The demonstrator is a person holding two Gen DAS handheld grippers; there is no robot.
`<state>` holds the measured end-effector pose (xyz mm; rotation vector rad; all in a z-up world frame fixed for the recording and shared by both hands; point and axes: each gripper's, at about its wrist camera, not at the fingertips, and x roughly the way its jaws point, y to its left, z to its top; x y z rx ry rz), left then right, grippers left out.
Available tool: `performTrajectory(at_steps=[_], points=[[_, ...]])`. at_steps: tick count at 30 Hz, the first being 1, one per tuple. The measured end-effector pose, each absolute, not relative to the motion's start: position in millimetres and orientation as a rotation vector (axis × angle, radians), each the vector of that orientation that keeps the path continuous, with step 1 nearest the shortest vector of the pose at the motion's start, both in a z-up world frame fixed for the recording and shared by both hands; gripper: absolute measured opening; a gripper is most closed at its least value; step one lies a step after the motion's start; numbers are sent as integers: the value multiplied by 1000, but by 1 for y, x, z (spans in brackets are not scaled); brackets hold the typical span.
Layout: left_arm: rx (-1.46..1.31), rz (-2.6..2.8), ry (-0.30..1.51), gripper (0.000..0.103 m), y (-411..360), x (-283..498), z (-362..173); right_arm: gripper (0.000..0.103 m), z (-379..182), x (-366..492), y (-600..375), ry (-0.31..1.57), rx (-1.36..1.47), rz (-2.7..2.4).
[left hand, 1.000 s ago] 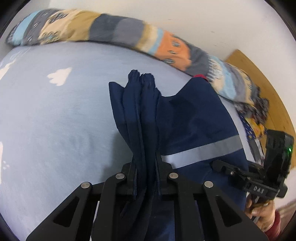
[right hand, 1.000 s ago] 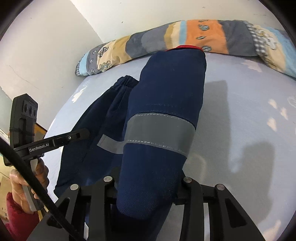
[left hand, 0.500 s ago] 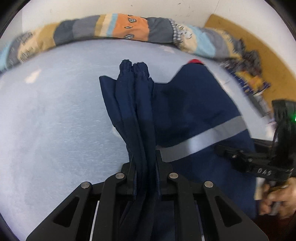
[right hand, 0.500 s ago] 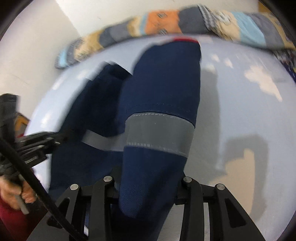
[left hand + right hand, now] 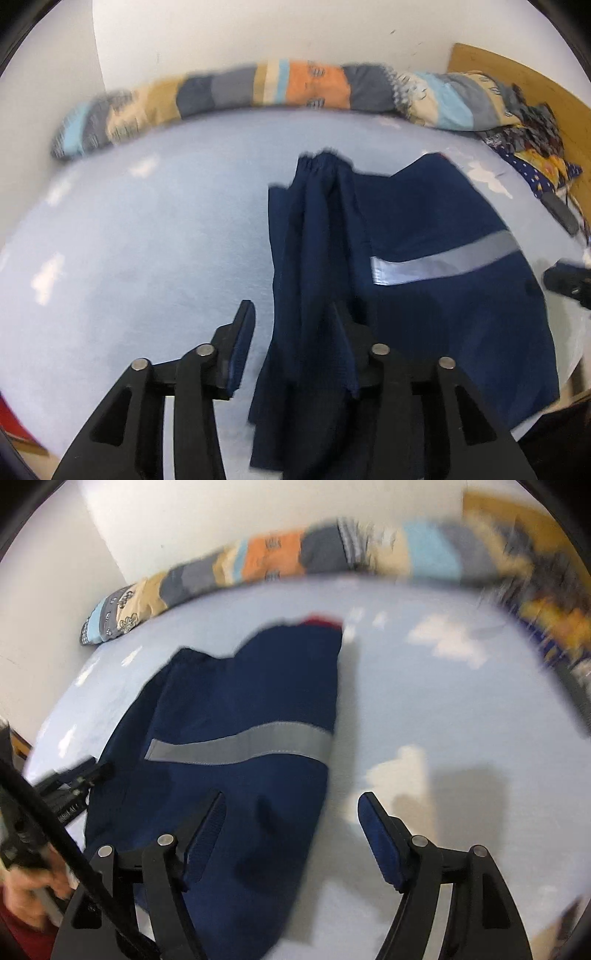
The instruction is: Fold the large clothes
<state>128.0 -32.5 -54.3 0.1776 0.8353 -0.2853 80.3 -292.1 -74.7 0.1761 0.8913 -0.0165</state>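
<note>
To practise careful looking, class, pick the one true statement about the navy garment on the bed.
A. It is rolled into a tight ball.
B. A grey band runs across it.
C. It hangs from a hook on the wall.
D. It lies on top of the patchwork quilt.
B: a grey band crosses the navy garment, which lies spread on the pale blue sheet, short of the patchwork quilt by the wall.
</note>
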Motion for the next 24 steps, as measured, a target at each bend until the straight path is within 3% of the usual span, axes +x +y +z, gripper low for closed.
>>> performTrajectory(at_steps=[1, 2, 3, 4, 5, 6, 9, 12, 16, 18, 19, 20, 24], points=[[201, -299, 800, 50, -36, 112, -49, 77, -67, 64, -281, 858, 135, -17], [221, -307, 781, 50, -40, 101, -49, 65, -64, 52, -271, 846, 116, -5], [238, -309, 772, 50, -44, 92, -51, 51, -67, 40, -258, 855, 108, 17], [271, -320, 776, 50, -49, 82, -58, 23, -73, 35, -248, 872, 96, 27], [302, -320, 787, 50, -52, 76, -67, 15, -83, 29, -237, 887, 70, 34], [354, -291, 819, 50, -56, 74, -83, 15, -98, 26, -227, 917, 35, 22], [395, -279, 860, 55, -53, 81, -113, 18, -127, 34, -224, 997, 31, 13], [360, -278, 867, 57, -49, 87, -111, 24, -129, 38, -228, 1062, 16, 44], [281, -301, 820, 56, -41, 90, -76, 27, -83, 40, -236, 978, 57, 97], [290, -290, 778, 59, -44, 104, -61, 40, -50, 62, -243, 890, 27, 88], [286, -289, 778, 59, -46, 117, -56, 68, -41, 77, -247, 866, 30, 88], [276, -282, 785, 59, -48, 132, -54, 81, -35, 96, -252, 852, 33, 83], [276, -250, 848, 60, -59, 186, -66, 80, -40, 180, -266, 872, 42, 29]])
